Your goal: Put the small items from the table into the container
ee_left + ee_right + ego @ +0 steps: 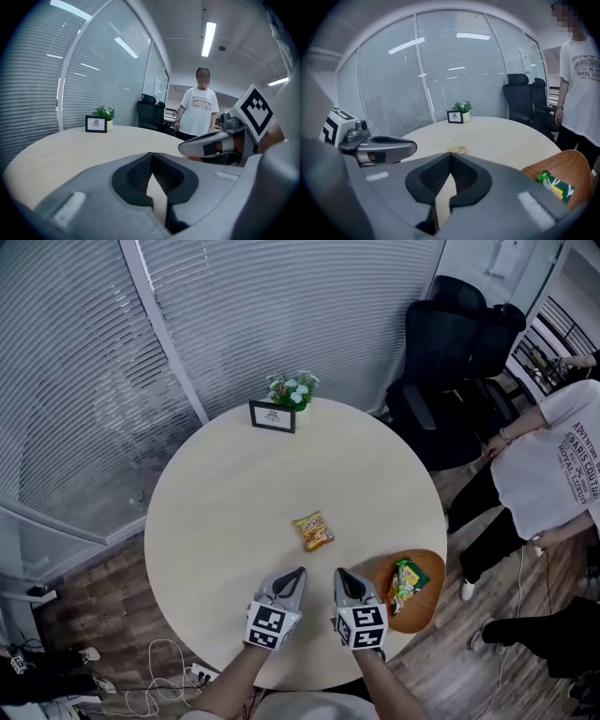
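Hand-held grippers, two. Your left hand-held gripper (299,571) has its jaws closed together with nothing between them. Your right hand-held gripper (340,573) is likewise closed and empty. Both sit side by side over the near edge of the round pale wooden bench (225,502), tips pointing toward its centre.

Snack packets, two.
- Yellow-orange crinkled snack packet (313,531): one, flat on the bench near the middle, just ahead of both sets of tips and roughly between them, touching neither. In your right gripper view it shows just past the closed jaws.
- Green snack packet (406,582): one, lying inside the container, to the right of your right hand-held gripper.

Container, one: brown oval wooden tray (427,565) at the near right edge of the bench, beside your right hand-held gripper.

Far edge of the bench: one black-framed picture (272,416), one small potted plant with white flowers (292,389) just behind it.
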`<state>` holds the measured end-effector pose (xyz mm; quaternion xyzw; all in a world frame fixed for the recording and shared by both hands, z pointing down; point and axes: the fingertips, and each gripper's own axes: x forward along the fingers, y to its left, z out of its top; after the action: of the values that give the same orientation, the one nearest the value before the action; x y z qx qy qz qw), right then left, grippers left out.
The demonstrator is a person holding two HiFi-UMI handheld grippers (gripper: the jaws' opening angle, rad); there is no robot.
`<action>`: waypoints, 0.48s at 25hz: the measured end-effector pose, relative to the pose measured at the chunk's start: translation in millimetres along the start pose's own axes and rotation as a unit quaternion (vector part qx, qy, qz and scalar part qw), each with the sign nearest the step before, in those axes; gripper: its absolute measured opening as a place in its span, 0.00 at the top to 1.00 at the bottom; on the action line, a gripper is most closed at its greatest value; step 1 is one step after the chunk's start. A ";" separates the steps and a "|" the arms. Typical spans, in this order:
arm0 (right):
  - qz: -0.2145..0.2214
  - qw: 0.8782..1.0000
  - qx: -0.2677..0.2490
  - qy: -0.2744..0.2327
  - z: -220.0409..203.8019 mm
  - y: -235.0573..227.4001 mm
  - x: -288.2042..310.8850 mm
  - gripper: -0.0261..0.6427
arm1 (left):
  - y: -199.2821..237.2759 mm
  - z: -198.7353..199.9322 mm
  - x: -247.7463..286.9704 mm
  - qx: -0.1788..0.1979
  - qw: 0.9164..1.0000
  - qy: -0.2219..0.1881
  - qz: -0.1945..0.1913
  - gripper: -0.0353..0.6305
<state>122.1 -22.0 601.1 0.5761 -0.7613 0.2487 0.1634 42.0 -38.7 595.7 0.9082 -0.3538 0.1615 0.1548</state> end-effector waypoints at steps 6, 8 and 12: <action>0.019 0.999 -0.004 0.027 -9.6 22.2 39.0 0.96 | 31.6 -11.6 -17.0 -0.020 1.000 0.005 0.010 0.96; 0.023 0.999 0.000 0.036 -12.2 27.6 48.9 0.96 | 39.5 -13.6 -21.5 -0.023 1.000 0.004 0.008 0.96; 0.031 0.998 -0.009 0.044 -13.0 42.9 64.9 0.96 | 56.5 -20.0 -29.2 -0.029 0.999 0.000 0.020 0.96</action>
<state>62.1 -57.2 638.4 0.5392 -0.7729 0.2725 0.1942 -21.2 -53.1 611.4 0.8959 -0.3765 0.1546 0.1779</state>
